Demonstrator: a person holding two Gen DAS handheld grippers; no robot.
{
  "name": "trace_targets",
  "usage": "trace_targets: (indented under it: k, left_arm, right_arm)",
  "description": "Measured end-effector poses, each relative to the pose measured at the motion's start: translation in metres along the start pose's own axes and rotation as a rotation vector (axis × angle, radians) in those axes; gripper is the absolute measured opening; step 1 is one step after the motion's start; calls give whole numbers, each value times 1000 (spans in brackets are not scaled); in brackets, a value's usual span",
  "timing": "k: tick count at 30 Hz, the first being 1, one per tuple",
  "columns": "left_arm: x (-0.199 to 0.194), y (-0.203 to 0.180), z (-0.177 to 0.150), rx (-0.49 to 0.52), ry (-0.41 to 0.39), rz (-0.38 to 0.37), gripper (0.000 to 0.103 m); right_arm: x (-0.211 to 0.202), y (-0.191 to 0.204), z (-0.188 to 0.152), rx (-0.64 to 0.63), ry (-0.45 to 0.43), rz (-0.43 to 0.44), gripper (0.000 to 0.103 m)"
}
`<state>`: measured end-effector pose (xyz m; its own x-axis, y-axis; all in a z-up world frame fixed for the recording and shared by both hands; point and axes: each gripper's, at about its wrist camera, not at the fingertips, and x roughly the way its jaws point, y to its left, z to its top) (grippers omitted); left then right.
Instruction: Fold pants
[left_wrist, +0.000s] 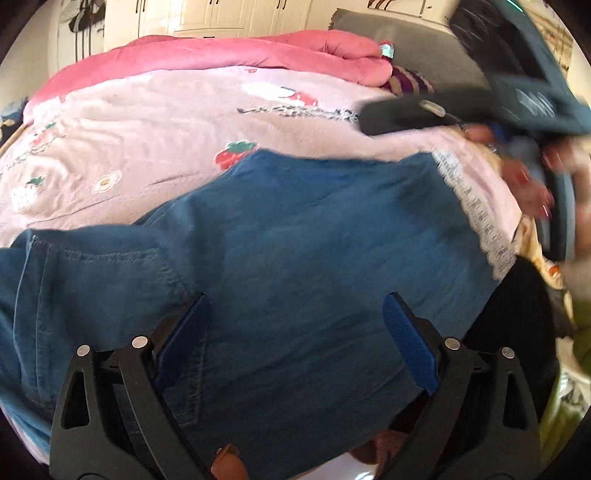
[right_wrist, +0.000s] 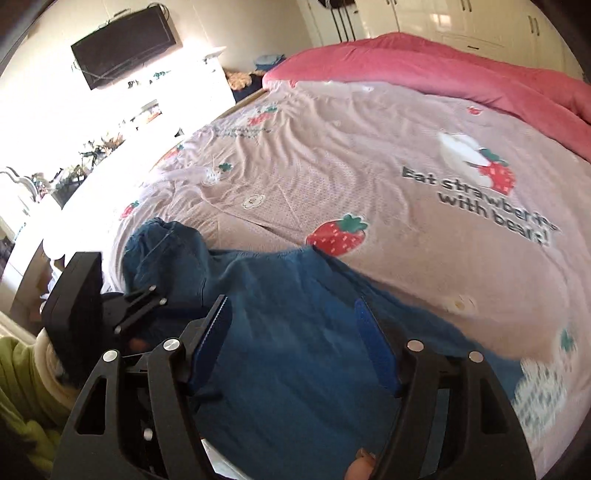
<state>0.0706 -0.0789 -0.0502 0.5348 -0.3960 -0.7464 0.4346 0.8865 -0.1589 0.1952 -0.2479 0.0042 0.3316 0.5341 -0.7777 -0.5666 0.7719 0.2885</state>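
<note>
Blue denim pants (left_wrist: 303, 236) lie spread on the pink strawberry-print bedsheet (left_wrist: 147, 125), near its front edge. My left gripper (left_wrist: 295, 310) is open, its blue pads wide apart just above the denim, holding nothing. The right gripper shows in the left wrist view as a blurred dark body (left_wrist: 461, 110) at the upper right. In the right wrist view the pants (right_wrist: 280, 295) fill the lower left, with a bunched end at the far left. My right gripper (right_wrist: 295, 317) is open above the denim and empty. The left gripper's body (right_wrist: 85, 295) sits at the left.
A pink quilt (right_wrist: 443, 62) lies along the far side of the bed. A grey pillow (left_wrist: 406, 40) is at the bedhead. White wardrobes (left_wrist: 221, 14) stand behind. A wall television (right_wrist: 125, 51) and a bright white dresser (right_wrist: 129, 122) are left of the bed. Green fabric (right_wrist: 22, 387) is beside the bed.
</note>
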Motion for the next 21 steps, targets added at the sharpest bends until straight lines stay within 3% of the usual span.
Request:
trace_targets:
  k: [3,5,9,10,11,12,19,21]
  left_arm:
    - [2,-1,0,32,-19,24,88]
    - [8,-2,2,36,-14,26,88]
    - [7,-1,3,20,-19,21,88]
    - [7,0,3,12,-20,16,88]
    - [8,1,3,4,-21,12,88]
    - [8,2,4,-4,-22,7,88]
    - [9,2,3,-10,-19,11,88]
    - [10,2,3,-10,-20,11,88]
  right_arm:
    - [30,-4,16,6,51,0,67]
    - [47,-7,24,14,85,10,52]
    - [74,-15,37,49,141,27,46]
    - [79,-17,38,60,164,34,36]
    - [85,-19,39,75,189,40,15]
    - [92,-21,38,91,214,61,6]
    - [93,-10,61,14,123,-23,3]
    - [108,-7,64,-48,131,-104,2]
